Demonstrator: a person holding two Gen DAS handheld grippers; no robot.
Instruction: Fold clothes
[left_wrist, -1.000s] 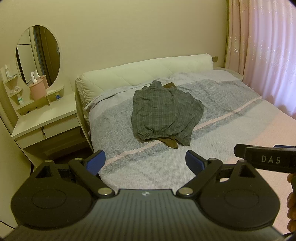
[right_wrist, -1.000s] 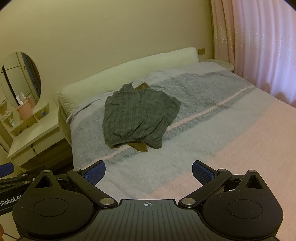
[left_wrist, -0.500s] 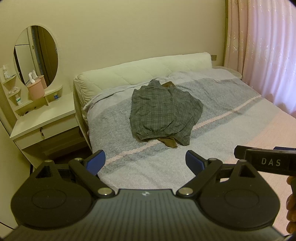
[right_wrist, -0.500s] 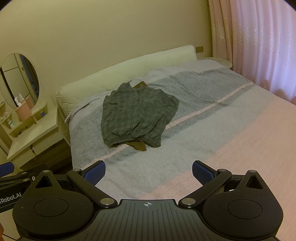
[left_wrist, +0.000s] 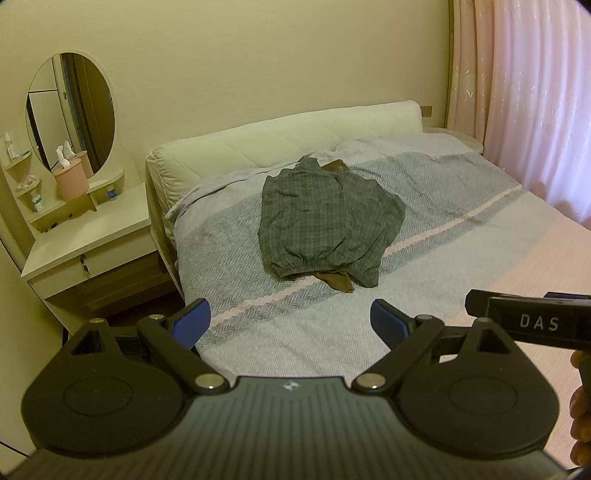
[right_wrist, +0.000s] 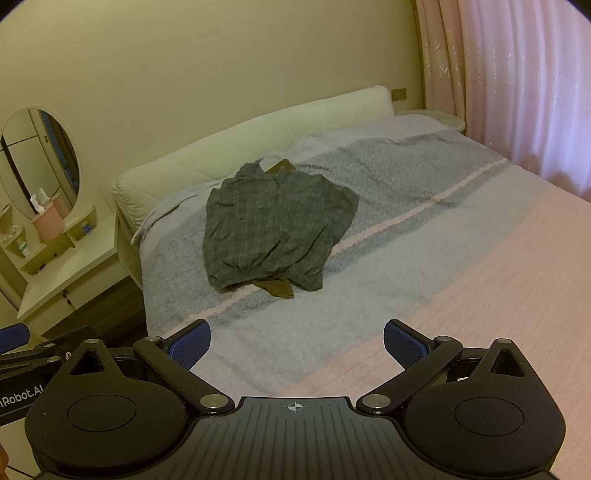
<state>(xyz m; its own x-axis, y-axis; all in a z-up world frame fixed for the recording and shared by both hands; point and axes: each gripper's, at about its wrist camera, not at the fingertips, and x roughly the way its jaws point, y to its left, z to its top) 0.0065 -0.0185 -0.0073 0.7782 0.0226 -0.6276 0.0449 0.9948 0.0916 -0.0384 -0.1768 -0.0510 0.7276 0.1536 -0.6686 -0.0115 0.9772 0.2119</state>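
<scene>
A rumpled grey checked garment (left_wrist: 325, 218) (right_wrist: 275, 225) lies in a heap on the bed, near the headboard. A brown piece of clothing (left_wrist: 338, 281) (right_wrist: 277, 287) pokes out from under its near edge and at its far end. My left gripper (left_wrist: 291, 325) hangs open above the near part of the bed, well short of the heap, with nothing between its blue pads. My right gripper (right_wrist: 297, 341) is likewise open and empty, off to the right of the left one and just as far from the clothes.
The bed (left_wrist: 443, 258) has a grey and pink cover and a cream padded headboard (left_wrist: 288, 136). A dressing table (left_wrist: 88, 236) with an oval mirror and a pink tissue tub stands left of it. Pink curtains (left_wrist: 535, 92) hang on the right. A hand (left_wrist: 581, 417) shows at the right edge.
Both views have shifted slightly, with the heap sitting a little lower and nearer in frame. The clothes have not moved and both grippers stay open.
</scene>
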